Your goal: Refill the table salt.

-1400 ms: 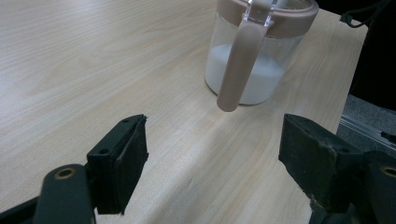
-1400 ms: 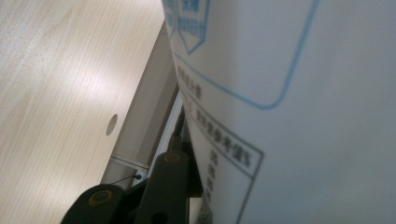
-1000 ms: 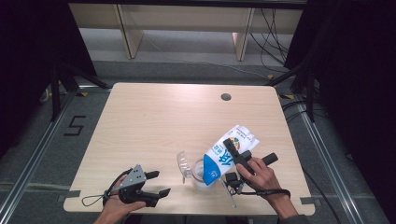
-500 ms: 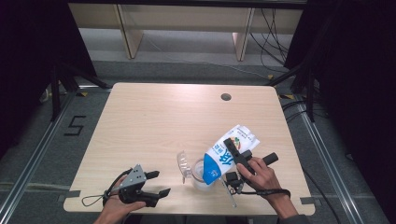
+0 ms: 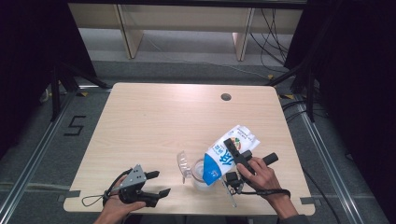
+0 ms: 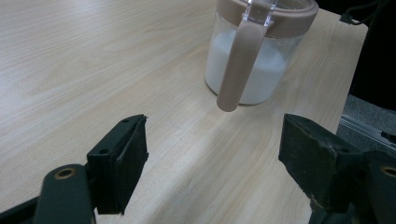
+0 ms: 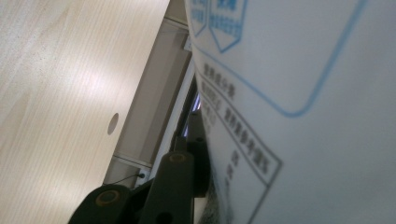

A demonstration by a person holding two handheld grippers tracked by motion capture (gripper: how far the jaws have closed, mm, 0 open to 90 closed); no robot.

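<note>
My right gripper [image 5: 231,159] is shut on a white and blue milk carton [image 5: 239,135], held tilted with its lower end over a clear jug [image 5: 198,176] near the table's front edge. Its jaws have just been closing a little on the carton. In the right gripper view the carton [image 7: 303,93] is pressed against one black finger [image 7: 180,182]. The jug [image 6: 254,70] has a beige rim and handle and holds white liquid. My left gripper [image 5: 156,183] rests open at the front left, its jaws [image 6: 212,154] pointing at the jug with nothing between them.
The light wooden table [image 5: 163,121] has a small round hole [image 5: 226,97] at its far right. The jug's clear lid flap [image 5: 182,161] stands open on its left side. Dark curtains and metal frames surround the table.
</note>
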